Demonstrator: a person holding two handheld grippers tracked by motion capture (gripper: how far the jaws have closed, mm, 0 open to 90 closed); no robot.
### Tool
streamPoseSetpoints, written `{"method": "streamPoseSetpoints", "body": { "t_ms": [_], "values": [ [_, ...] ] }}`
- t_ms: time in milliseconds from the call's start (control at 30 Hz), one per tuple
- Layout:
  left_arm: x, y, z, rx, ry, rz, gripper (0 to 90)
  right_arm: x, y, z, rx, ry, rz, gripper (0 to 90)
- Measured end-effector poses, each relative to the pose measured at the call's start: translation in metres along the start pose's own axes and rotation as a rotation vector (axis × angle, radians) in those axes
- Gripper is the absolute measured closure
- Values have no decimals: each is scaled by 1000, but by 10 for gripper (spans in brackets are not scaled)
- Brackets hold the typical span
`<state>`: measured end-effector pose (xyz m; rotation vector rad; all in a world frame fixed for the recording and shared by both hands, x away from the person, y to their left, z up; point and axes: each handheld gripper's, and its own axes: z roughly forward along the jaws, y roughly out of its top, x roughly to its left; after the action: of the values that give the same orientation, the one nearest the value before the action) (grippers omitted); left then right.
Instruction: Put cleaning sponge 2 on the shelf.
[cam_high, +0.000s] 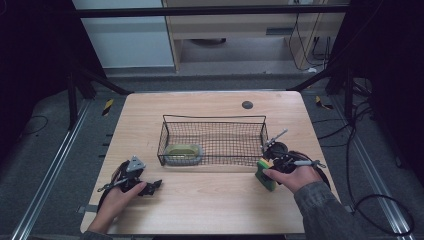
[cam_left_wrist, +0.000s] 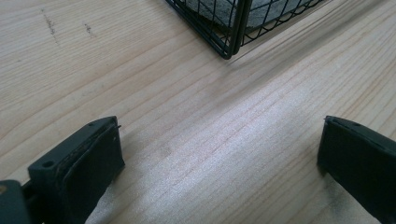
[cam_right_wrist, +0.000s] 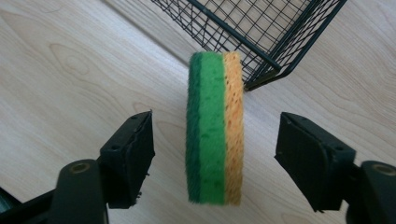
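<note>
Two black jaws of the right gripper (cam_right_wrist: 215, 154) stand wide apart with a sponge (cam_right_wrist: 215, 130) on edge between them, touching neither jaw; its dark green scrub face, bright green middle and yellow-orange layer read from left to right in the right gripper view. In the high view that sponge (cam_high: 265, 173) sits on the table just off the near right corner of the wire basket (cam_high: 215, 120), right at the right hand (cam_high: 295, 177). The left gripper (cam_left_wrist: 219, 154) also has its jaws spread wide, with bare wood grain between them and the basket's corner (cam_left_wrist: 232, 44) ahead. From above, the left gripper (cam_high: 150, 187) lies near the table's front left, held by the left hand (cam_high: 117, 197). The table (cam_high: 210, 210) is pale wood with a small dark disc (cam_high: 247, 104) near its far edge. Inside the basket's left end lies a yellowish-green object (cam_high: 183, 151) on something grey; what either is I cannot tell through the mesh. Around the table are a grey floor, metal rails, black frame bars, trailing cables and pale cabinets, with the outer sides lost in darkness.
</note>
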<state>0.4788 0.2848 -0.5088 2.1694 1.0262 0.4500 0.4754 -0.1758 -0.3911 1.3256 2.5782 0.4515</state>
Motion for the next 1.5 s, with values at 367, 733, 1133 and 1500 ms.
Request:
{"method": "streamPoseSetpoints", "body": {
  "t_ms": [367,733,1133,1500],
  "values": [
    [0,0,0,0,-1,1,0,0,10,16,47,28,4,396],
    [0,0,0,0,-2,1,0,-5,7,21,53,48,4,641],
    [0,0,0,0,-1,1,0,-19,-11,-21,-24,17,11,642],
    [0,0,0,-1,-3,2,0,-50,-8,-39,-86,-55,61,642]
  ]
}}
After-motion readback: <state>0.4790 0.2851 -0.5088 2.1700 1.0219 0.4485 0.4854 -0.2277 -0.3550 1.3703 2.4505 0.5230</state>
